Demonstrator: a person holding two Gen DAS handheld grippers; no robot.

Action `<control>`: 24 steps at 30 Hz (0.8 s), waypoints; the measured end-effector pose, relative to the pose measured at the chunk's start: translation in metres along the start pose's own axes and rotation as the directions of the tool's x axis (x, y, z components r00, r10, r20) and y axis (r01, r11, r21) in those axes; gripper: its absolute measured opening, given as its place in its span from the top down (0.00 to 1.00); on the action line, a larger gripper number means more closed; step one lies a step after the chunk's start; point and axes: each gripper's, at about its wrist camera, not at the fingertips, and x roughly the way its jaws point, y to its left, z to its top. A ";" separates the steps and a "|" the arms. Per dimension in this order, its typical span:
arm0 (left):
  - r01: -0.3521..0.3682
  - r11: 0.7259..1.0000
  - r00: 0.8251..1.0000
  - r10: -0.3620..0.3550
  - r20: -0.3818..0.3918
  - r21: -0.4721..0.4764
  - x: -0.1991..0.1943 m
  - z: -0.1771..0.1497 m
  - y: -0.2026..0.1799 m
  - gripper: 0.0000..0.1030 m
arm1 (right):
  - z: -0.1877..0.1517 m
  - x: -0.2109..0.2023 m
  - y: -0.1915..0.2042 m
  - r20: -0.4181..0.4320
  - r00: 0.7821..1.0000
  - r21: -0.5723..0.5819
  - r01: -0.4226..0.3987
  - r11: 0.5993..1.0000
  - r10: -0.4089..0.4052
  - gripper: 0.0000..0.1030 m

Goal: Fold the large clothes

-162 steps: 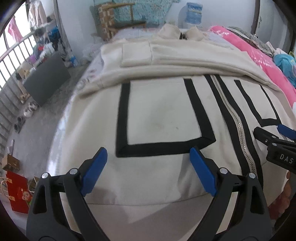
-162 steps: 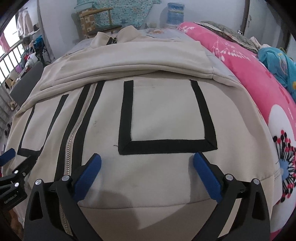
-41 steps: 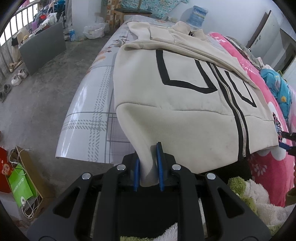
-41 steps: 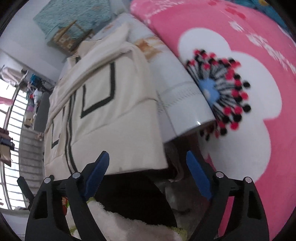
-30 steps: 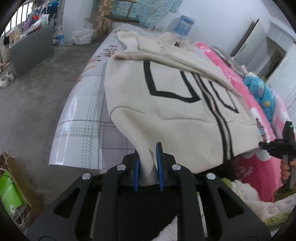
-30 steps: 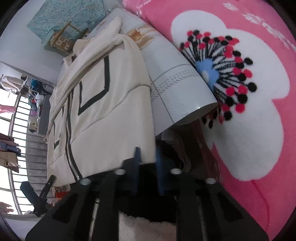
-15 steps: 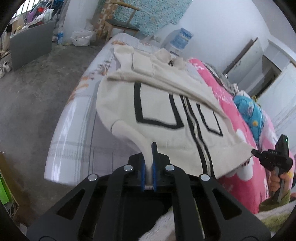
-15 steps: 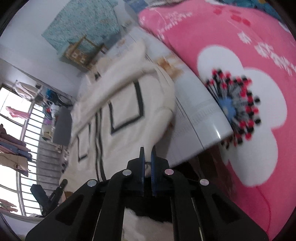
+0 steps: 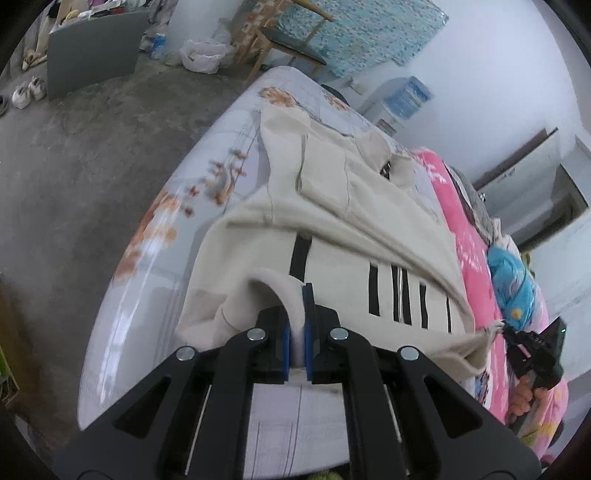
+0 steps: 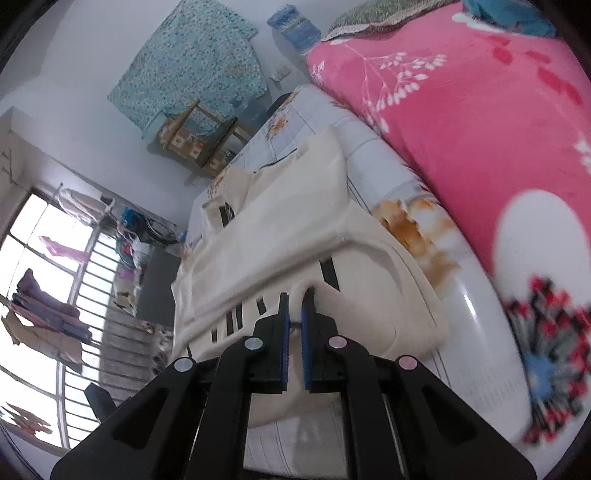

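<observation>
Each gripper (image 9: 297, 325) (image 10: 293, 325) apparently pinches the jacket's (image 9: 369, 229) hem corner.

**Setting: home bedroom**

Bed (image 9: 155, 236) with flowered sheet; pink blanket (image 10: 480, 122) alongside. Wooden chair (image 9: 280, 33), water jug (image 9: 410, 98), shoes (image 9: 27, 92) on concrete floor. Clothes (image 10: 40, 314) hang at barred window.

Left gripper (image 9: 297, 325): jaws closed on a cream fabric fold, pointing obliquely downward. Right gripper (image 10: 293, 332): jaws likewise clamped on cream fabric, angled downward; in the left wrist view a hand (image 9: 528, 391) grips its handle.
</observation>
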 end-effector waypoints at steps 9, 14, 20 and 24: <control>-0.030 0.999 1.000 0.031 0.006 -0.026 0.035 0.021 0.011 0.75 | 0.022 0.052 -0.023 -0.057 0.998 0.025 0.024 0.999 -0.023 0.81; -0.067 0.998 0.990 0.068 0.120 -0.015 -0.007 0.023 0.024 0.64 | 0.016 0.013 -0.015 0.043 0.991 -0.097 0.130 0.987 -0.127 0.54; -0.188 0.981 0.981 0.189 -0.032 0.053 0.004 0.001 0.031 0.60 | -0.009 0.017 -0.018 -0.013 0.934 -0.264 0.341 0.902 -0.356 0.49; -0.260 0.962 0.963 0.265 -0.052 0.082 0.018 -0.013 0.031 0.60 | -0.027 0.027 -0.021 0.034 0.891 -0.345 0.436 0.831 -0.453 0.52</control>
